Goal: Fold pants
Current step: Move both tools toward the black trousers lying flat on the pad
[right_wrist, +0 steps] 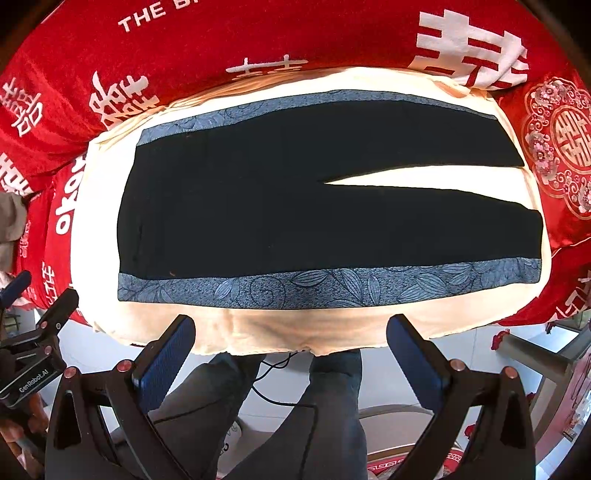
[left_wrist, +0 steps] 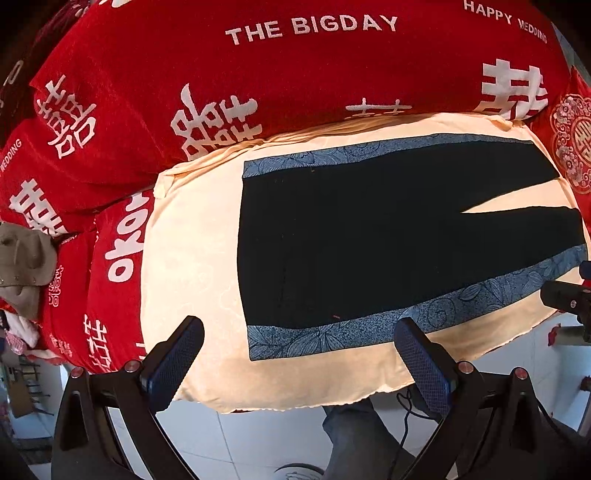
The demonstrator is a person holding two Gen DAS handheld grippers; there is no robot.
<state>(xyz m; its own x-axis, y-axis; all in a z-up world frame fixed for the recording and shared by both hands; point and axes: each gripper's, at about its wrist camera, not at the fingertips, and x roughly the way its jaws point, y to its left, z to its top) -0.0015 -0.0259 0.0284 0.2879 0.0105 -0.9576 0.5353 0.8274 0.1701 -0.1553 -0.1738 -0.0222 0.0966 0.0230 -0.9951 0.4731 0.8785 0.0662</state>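
Black pants (left_wrist: 354,236) (right_wrist: 295,206) with blue leaf-patterned side stripes lie flat on a cream cloth (left_wrist: 192,258) (right_wrist: 258,328). The waistband is at the left and the two legs spread apart to the right. My left gripper (left_wrist: 299,354) is open and empty, above the near edge by the waist end. My right gripper (right_wrist: 291,347) is open and empty, off the near edge, in front of the lower stripe's middle. The left gripper's body shows at the right wrist view's left edge (right_wrist: 33,354).
A red wedding blanket (left_wrist: 258,74) (right_wrist: 258,33) with white lettering lies behind and around the cream cloth. A red embroidered cushion (right_wrist: 561,147) sits at the right. A beige item (left_wrist: 26,258) lies at the left. The person's legs (right_wrist: 295,424) and white tiled floor (left_wrist: 258,435) are below.
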